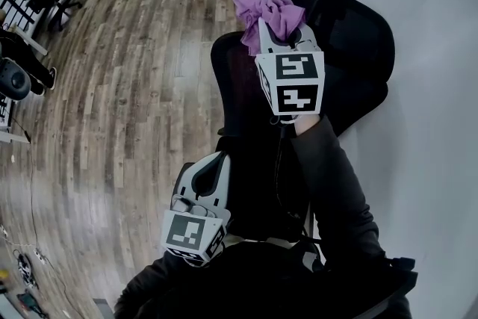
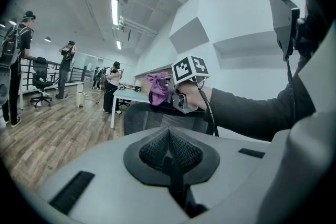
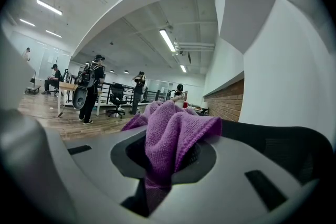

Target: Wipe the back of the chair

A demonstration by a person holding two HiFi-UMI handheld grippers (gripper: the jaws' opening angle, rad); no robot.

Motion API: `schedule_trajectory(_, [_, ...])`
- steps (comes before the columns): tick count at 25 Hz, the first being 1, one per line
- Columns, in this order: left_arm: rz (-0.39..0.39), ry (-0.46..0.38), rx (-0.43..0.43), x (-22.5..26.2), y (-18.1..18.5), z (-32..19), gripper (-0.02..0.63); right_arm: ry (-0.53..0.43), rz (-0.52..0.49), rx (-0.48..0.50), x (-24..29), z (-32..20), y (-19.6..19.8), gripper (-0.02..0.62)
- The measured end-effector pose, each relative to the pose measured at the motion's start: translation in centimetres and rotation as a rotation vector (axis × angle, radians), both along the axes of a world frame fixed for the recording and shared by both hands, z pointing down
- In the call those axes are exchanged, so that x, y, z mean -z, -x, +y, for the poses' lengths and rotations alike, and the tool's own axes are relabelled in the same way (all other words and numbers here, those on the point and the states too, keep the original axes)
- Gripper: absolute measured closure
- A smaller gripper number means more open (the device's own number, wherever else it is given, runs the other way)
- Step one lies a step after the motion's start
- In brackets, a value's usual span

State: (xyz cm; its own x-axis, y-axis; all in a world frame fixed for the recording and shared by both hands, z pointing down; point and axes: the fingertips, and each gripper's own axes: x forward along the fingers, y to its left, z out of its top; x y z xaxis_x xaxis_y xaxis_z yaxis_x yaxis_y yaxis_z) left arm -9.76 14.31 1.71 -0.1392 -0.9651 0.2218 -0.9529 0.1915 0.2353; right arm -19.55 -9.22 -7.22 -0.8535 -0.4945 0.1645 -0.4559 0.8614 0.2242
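Grey left gripper (image 1: 211,166) sits nearest, jaws pressed together on nothing, by the chair's (image 1: 358,41) lower left edge, with open wood floor (image 1: 127,101) to its left. Farther up, the right gripper (image 1: 275,32) pinches a purple cloth (image 1: 269,10) at the top rim of the chair back, and a white wall (image 1: 426,108) crowds the chair's right side. Only the gripper views show the far room: standing people (image 2: 111,89), a white desk (image 2: 128,96), ceiling strip lights (image 3: 168,39).

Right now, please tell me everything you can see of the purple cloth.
The purple cloth is a soft, knitted-looking rag, bunched into loose folds. The right claw is shut on one part; most of it puffs out beyond the claw. It sits near the top edge of the black mesh chair back; whether it touches cannot be told.
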Motion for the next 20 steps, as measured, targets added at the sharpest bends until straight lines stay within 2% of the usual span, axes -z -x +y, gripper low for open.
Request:
schedule_trajectory(14, [-0.002, 0.002, -0.034, -0.3, -0.2, -0.6, 0.606, 0.007, 0.032, -0.032, -0.7, -1.3, -1.0, 0.528])
schedule_trajectory(20, [-0.004, 0.004, -0.054, -0.2, -0.8, -1.3, 0.606, 0.012, 0.046, -0.068, -1.1, -3.0, -2.6, 0.528])
